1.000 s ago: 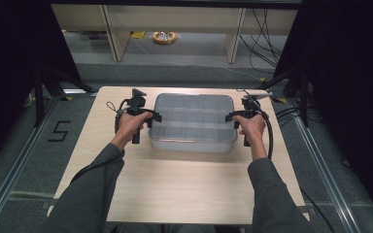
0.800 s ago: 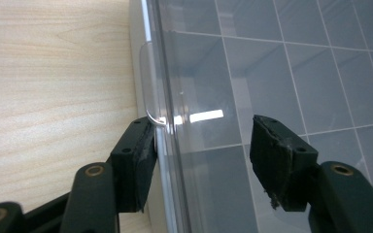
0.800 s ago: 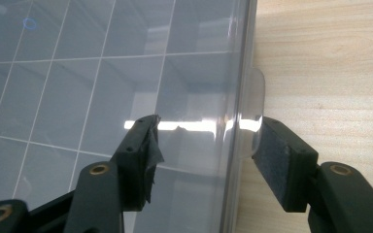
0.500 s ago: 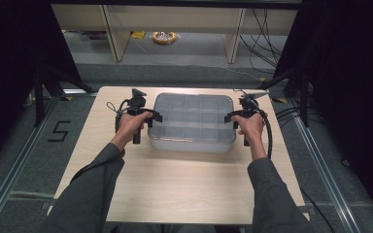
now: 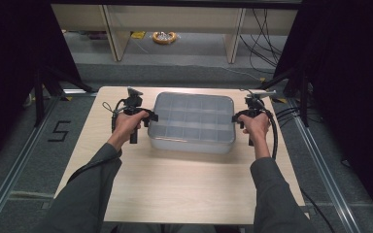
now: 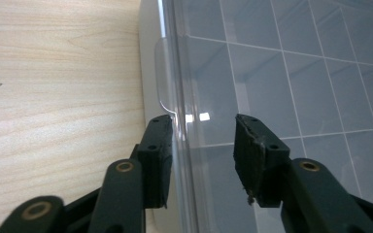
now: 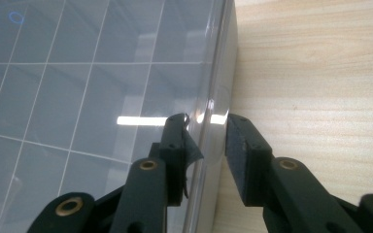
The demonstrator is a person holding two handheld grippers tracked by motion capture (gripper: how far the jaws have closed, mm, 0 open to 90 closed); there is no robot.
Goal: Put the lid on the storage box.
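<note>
A clear plastic compartment box (image 5: 192, 121) with a shut lid lies on the wooden table (image 5: 175, 189). My left gripper (image 5: 150, 116) is at the box's left edge. In the left gripper view the gripper (image 6: 203, 121) is open, its jaws straddling the lid's rim (image 6: 177, 73), one outside the box and one over the lid (image 6: 296, 73). My right gripper (image 5: 236, 118) is at the box's right edge. In the right gripper view the gripper (image 7: 205, 121) stands with its jaws pressed close on either side of the rim (image 7: 213, 73).
Bare table top (image 6: 53, 73) lies left of the box and more of it (image 7: 320, 73) to the right. Beyond the far table edge stand shelf legs (image 5: 111, 39), loose cables (image 5: 267, 29) and a yellow coil (image 5: 164, 37) on the floor.
Both hands and the box have barely shifted, a touch to the left at most. The grippers stay at the box's two ends.
</note>
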